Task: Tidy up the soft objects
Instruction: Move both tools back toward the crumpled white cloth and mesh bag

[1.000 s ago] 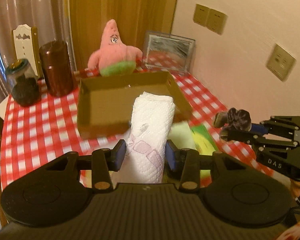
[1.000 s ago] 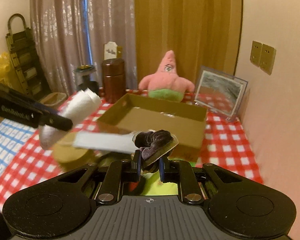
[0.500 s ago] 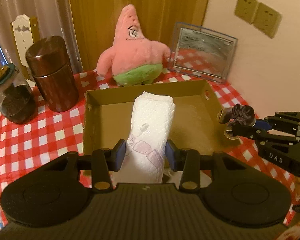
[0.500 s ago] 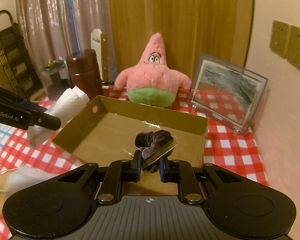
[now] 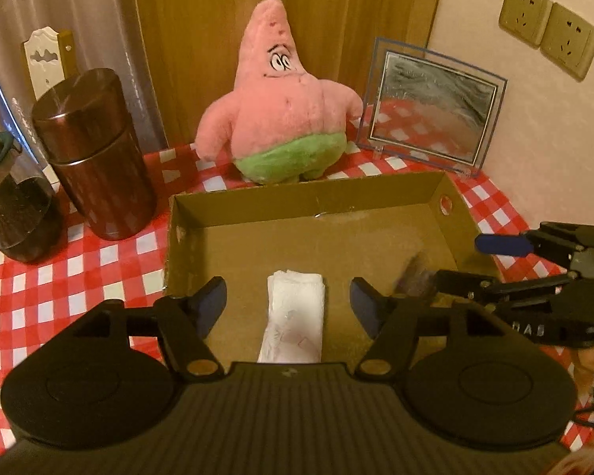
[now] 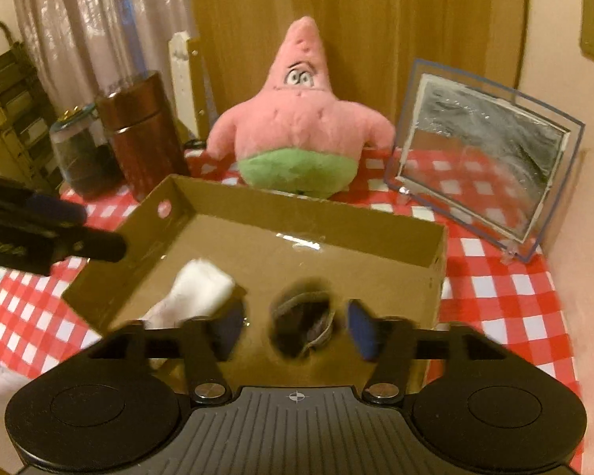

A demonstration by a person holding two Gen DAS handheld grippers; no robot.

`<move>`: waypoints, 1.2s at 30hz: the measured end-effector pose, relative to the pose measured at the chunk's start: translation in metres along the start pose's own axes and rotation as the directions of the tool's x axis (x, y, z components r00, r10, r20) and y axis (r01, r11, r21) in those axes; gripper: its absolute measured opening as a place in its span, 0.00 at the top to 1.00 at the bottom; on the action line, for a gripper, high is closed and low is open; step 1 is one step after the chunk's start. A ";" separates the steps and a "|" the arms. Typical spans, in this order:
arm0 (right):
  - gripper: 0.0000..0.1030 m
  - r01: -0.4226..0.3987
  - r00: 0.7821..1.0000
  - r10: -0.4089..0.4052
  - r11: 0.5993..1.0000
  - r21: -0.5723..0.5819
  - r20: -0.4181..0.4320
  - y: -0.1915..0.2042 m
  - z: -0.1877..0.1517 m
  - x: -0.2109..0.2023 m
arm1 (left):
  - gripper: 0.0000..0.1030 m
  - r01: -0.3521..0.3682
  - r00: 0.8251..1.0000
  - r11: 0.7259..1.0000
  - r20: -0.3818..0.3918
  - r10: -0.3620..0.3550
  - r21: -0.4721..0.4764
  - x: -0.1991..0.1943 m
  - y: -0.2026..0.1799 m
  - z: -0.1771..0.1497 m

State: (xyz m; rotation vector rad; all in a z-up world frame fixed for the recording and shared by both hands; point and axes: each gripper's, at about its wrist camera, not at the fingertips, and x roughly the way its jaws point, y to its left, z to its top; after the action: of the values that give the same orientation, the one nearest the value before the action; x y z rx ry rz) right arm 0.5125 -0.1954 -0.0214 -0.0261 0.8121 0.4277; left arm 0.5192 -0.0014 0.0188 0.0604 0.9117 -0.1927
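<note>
Left gripper (image 5: 289, 306) just opened; towel roll (image 5: 293, 312) lengthwise between pads.

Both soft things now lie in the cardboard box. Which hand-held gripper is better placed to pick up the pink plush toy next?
Probably the left hand-held gripper: open, and the plush toy sits straight ahead beyond the box. The right hand-held gripper is also open.

Open box, crowded far edge

The cardboard box (image 5: 380, 194) is open above, its far half bare; behind its wall stand the pink plush (image 5: 281, 107) and glass frame (image 5: 431, 107), with a brown canister (image 5: 95, 154) and jar (image 5: 16, 213) leftward.
</note>
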 end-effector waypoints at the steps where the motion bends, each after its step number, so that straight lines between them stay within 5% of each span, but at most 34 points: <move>1: 0.38 0.002 1.000 -0.002 1.000 0.010 0.008 -0.002 0.001 -0.001 | 0.36 0.002 1.000 1.000 0.005 -0.002 0.002 -0.003 0.000 0.000; 18: 0.37 0.046 0.996 -0.048 0.999 0.029 0.069 0.026 -0.032 -0.134 | 0.36 0.046 0.990 0.998 0.137 -0.040 -0.038 -0.133 -0.035 -0.062; 36: 0.37 0.029 0.981 -0.025 0.999 -0.015 0.193 0.113 -0.148 -0.271 | 0.32 0.051 0.969 0.991 0.244 -0.019 -0.123 -0.245 -0.079 -0.204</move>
State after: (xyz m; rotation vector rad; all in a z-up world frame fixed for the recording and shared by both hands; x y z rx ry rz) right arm 0.2016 -0.2170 0.0842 -0.0123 0.6165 0.4052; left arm 0.1995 -0.0173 0.0899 -0.0976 0.6790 -0.1697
